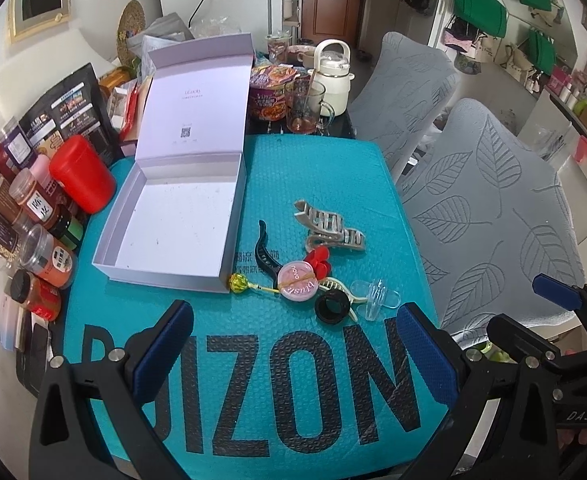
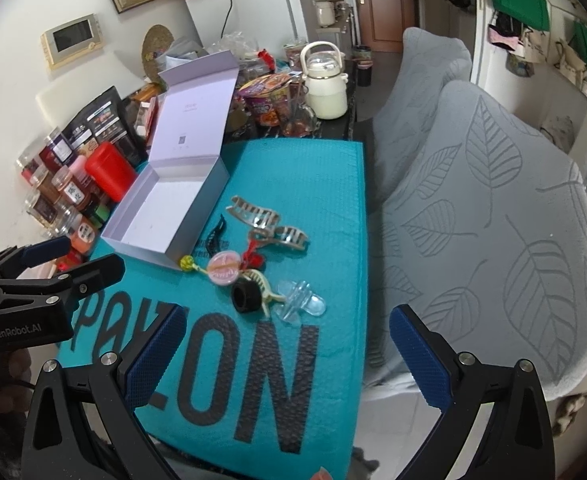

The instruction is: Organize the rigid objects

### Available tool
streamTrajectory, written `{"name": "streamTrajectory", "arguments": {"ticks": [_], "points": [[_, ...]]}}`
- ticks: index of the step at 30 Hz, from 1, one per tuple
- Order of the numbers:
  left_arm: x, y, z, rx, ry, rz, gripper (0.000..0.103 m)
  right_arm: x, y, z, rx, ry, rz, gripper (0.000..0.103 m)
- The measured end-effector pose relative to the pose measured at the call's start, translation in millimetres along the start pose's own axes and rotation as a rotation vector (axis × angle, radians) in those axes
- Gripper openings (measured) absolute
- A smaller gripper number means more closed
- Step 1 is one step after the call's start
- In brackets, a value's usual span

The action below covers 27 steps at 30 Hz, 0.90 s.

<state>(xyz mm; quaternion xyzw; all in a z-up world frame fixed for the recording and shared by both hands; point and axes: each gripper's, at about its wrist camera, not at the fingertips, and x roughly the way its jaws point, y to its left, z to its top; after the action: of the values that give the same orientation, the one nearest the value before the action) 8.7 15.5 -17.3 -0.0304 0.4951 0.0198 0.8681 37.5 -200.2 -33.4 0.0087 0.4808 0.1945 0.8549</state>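
Left gripper (image 1: 293,354) and right gripper (image 2: 289,354): fingers spread wide, holding nothing; white box (image 1: 181,216) lid up; hair clips (image 1: 329,228) beside it.

Both wrist cameras sit low at the near edge of the teal mat (image 1: 313,184), looking forward and slightly down across it toward the far wall. The left wrist view stands more to the left, with the open white box (image 1: 173,216) close ahead. The right wrist view stands further right and a little further back, taking in more of the grey chair cover (image 2: 493,220). Both share the mat, the box (image 2: 169,216) and the cluster of small items (image 1: 313,276) at its middle.
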Motion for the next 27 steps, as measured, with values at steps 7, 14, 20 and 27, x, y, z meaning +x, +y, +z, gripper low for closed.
{"name": "streamTrajectory", "arguments": {"ticks": [7, 14, 20, 27], "points": [[26, -1, -8, -0.028, 0.029, 0.022, 0.103, 26, -11, -3, -0.030, 0.034, 0.026, 0.103], [57, -1, -10, -0.049, 0.030, 0.030, 0.103, 60, -20, -4, -0.092, 0.046, 0.039, 0.103], [88, -2, -12, -0.056, 0.051, -0.005, 0.103, 84, -31, -6, -0.101, 0.053, 0.062, 0.103], [127, -2, -16, -0.082, 0.077, -0.008, 0.090, 118, -38, -13, -0.126, 0.067, 0.084, 0.103]]}}
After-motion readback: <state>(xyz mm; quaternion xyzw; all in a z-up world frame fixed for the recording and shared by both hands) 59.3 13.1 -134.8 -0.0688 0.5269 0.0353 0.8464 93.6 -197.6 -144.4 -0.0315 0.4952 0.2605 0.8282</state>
